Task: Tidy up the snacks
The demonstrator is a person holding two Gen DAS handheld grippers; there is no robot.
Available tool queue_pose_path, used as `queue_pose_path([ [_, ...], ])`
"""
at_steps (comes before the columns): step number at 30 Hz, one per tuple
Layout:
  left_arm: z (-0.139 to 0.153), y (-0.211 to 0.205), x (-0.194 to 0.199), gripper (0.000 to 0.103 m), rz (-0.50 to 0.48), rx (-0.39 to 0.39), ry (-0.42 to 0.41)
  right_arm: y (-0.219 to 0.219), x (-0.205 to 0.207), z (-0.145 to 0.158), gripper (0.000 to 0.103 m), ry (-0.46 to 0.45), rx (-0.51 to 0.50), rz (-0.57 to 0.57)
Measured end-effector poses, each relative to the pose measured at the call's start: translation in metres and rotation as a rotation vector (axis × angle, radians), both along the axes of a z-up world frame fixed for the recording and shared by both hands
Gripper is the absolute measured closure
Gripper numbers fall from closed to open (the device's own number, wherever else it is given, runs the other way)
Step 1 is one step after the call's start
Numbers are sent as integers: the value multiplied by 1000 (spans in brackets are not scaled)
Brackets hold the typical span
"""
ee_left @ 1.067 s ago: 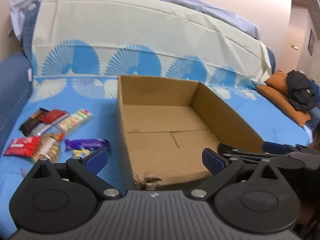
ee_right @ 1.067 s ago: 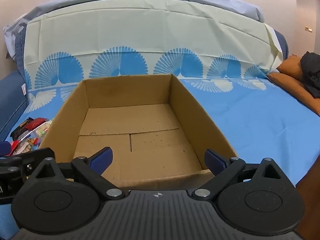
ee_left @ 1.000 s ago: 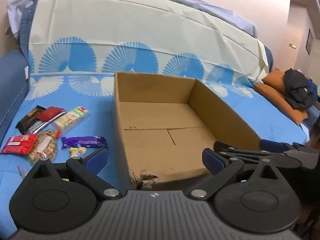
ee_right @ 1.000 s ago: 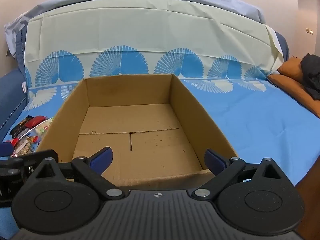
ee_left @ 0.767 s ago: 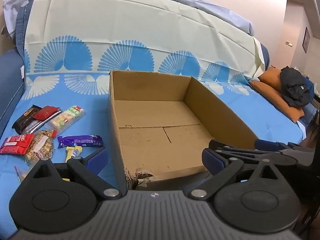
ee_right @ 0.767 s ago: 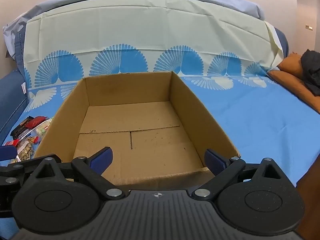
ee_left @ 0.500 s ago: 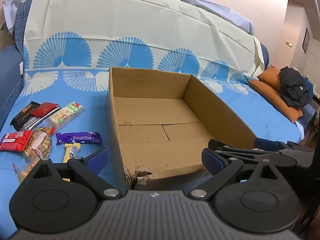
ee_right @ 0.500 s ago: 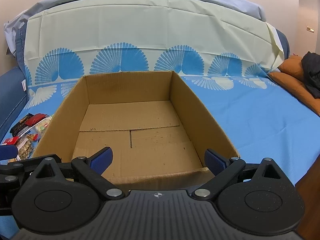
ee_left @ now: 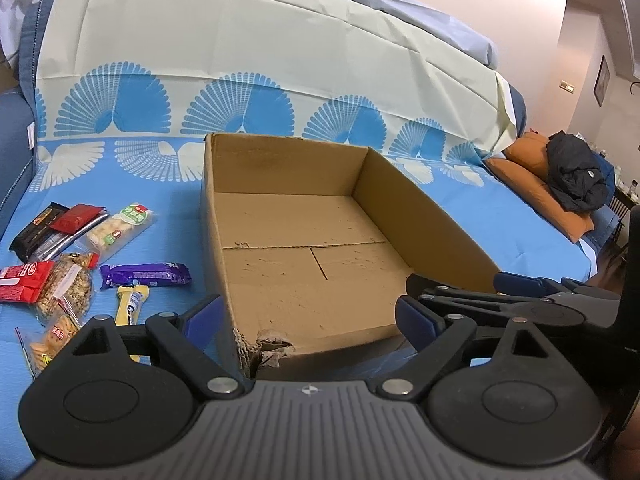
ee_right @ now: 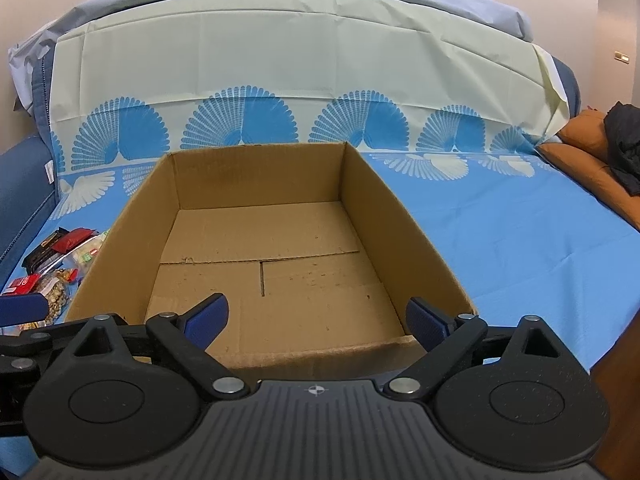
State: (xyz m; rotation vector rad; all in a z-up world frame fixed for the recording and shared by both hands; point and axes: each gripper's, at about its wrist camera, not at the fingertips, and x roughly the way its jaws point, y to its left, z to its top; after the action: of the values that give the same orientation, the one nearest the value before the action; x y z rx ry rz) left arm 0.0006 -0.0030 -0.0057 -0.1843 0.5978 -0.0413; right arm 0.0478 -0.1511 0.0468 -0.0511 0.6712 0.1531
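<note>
An empty open cardboard box (ee_left: 216, 208) sits on the blue sheet, its near left corner torn. Left of it lie several snacks: a purple bar (ee_left: 145, 274), a green-labelled cracker pack (ee_left: 120, 230), black and red packets (ee_left: 48, 228), a red pack (ee_left: 24, 280), a nut bag (ee_left: 66, 292) and a yellow bar (ee_left: 130, 304). My left gripper (ee_left: 310, 314) hovers before the torn corner, its jaws wide and closing, gripping nothing. My right gripper (ee_right: 316, 318) stands open over the box's near wall (ee_right: 320, 354), holding nothing.
The cream and blue fan-patterned sheet (ee_right: 280, 60) drapes the sofa back behind the box. An orange cushion (ee_left: 536, 184) with a dark garment (ee_left: 576, 176) lies at the far right. The sofa's front edge and brown floor (ee_right: 616, 400) are at the lower right.
The left wrist view has shifted: the box sits further left in it and more snacks show at the lower left. The right wrist view is nearly unchanged.
</note>
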Motion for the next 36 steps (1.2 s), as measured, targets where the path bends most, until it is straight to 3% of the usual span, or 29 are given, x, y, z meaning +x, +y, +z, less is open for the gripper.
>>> queue_pose_path([
  [4,0,0,1,8,11,39,17,0,-1,0,9,-2,-5,1],
  [8,2,1,1,8,14,2,33,1,0,0,13,2,-11,-5],
  [18,1,1,2,8,4,26,33,3,1,-2,20,12,-29,2],
  [34,-2,-2,3,8,-4,42,29,4,1,-3,21,18,-30,4],
  [36,-1,-1,2,15,-8,42,14,4,1,-3,21,15,-28,4],
])
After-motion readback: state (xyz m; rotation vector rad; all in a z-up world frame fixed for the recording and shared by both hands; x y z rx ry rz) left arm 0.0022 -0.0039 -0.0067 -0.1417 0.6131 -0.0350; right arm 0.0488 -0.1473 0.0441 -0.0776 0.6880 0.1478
